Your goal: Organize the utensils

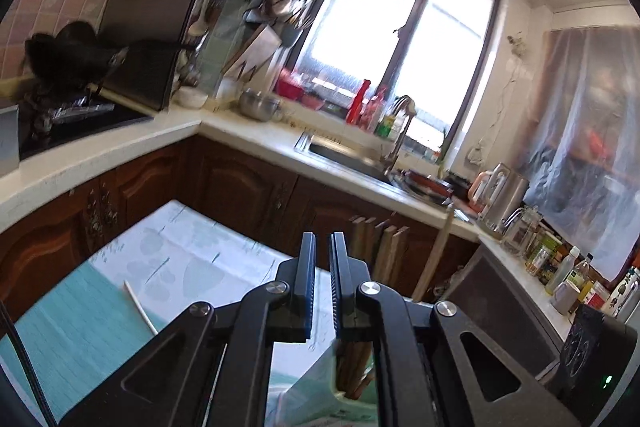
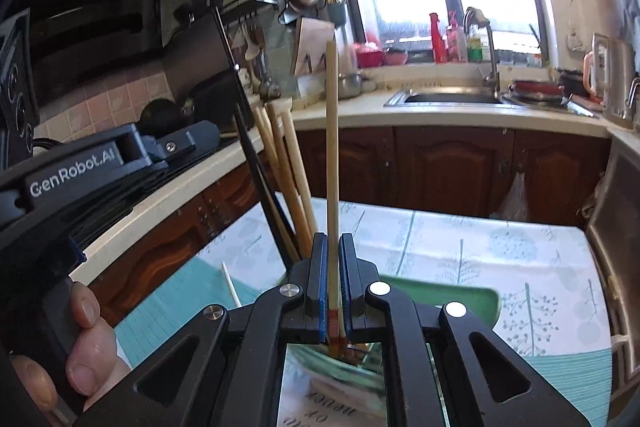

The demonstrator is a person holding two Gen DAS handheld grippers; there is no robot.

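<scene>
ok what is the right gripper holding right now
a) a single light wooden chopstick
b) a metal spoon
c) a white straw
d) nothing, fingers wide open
a: in the right wrist view the right gripper has its fingers closed on a light wooden chopstick that stands upright between them, while the white stick lies apart on the table.
</scene>
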